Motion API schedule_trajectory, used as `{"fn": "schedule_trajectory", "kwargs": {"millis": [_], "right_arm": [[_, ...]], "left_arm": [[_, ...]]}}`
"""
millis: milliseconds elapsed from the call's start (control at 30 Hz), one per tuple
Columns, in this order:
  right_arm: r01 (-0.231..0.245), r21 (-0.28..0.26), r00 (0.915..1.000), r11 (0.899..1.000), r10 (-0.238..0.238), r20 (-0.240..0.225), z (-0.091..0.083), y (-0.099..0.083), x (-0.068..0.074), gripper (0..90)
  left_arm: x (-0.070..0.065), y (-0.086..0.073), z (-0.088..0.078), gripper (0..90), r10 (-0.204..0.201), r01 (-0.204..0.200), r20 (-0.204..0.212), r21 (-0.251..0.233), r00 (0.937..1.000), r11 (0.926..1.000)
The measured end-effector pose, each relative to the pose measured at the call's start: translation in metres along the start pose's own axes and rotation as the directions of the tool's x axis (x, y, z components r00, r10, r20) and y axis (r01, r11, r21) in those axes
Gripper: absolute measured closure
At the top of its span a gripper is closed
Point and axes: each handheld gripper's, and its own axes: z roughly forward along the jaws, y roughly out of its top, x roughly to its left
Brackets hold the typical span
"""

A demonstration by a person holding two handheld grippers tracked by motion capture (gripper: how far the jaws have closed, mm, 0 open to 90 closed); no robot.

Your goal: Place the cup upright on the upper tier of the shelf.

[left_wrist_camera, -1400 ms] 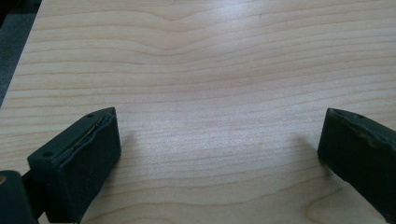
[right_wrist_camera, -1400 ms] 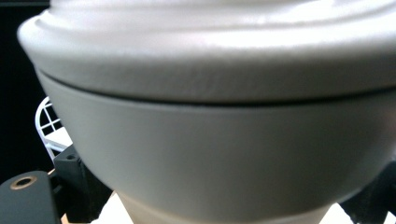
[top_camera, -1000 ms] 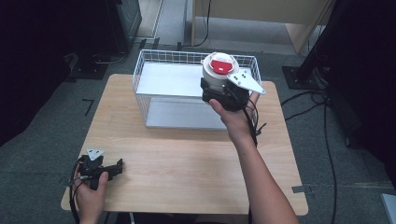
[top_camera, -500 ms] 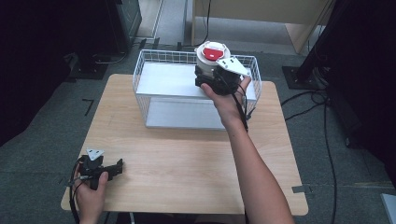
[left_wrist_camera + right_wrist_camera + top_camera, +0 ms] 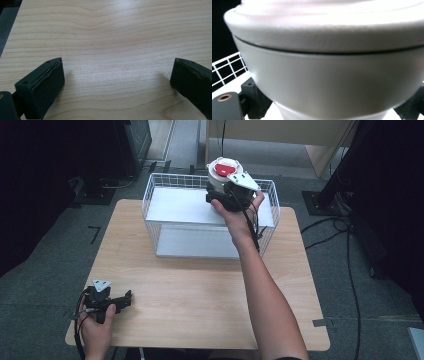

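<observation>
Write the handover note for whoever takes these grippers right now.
Right gripper: shut on the white container with a red-marked lid, held above the far side of the white wire basket.
Left gripper: open, holds nothing, rests on the wooden table at its near left corner.
Done: container lifted and brought over the basket.
Left: probably lower it into the basket and release; whether it touches anything yet cannot be told.

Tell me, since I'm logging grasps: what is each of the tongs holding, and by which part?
The right tongs grip the white container with a red-marked lid by its lower body, over the wire basket. The left tongs are open on the table, holding nothing.
</observation>
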Motion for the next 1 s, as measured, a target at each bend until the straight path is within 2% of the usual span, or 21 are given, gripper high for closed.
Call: {"fn": "schedule_trajectory", "kwargs": {"millis": [267,367,600,667,700,833,1000], "right_arm": [[0.041,0.023,0.9988,0.999,-0.042,0.026,0.011,0.0,0.0,9.0],[0.021,0.026,0.9995,0.999,-0.022,0.025,0.014,-0.003,-0.003,8.9],[0.019,0.034,0.9998,0.999,-0.019,-0.003,0.016,-0.003,-0.007,8.8],[-0.017,0.059,0.9998,0.998,0.018,-0.011,0.016,0.0,-0.012,8.5],[-0.02,0.066,0.9996,0.998,0.022,-0.016,0.016,0.0,-0.013,8.5],[0.007,0.069,0.9997,0.998,-0.005,-0.023,0.017,0.001,-0.012,7.4],[-0.001,0.074,0.9996,0.997,0.003,-0.028,0.017,0.001,-0.015,5.3]], "left_arm": [[0.0,0.0,0.0,0.0,-0.002,0.002,0.001,0.001,1.0,1.0],[0.0,0.0,0.0,0.0,-0.002,0.002,0.001,0.0,1.0,1.0],[0.0,0.0,0.0,0.0,-0.002,0.002,0.001,0.0,1.0,1.0],[0.0,0.0,0.0,0.0,-0.002,0.002,0.001,0.0,1.0,1.0],[0.0,0.0,0.0,0.0,-0.001,0.001,0.001,0.0,1.0,1.0],[0.0,0.0,0.0,0.0,-0.002,0.002,0.001,0.0,1.0,1.0],[0.0,0.0,0.0,0.0,-0.002,0.002,0.001,0.0,1.0,1.0]]}}
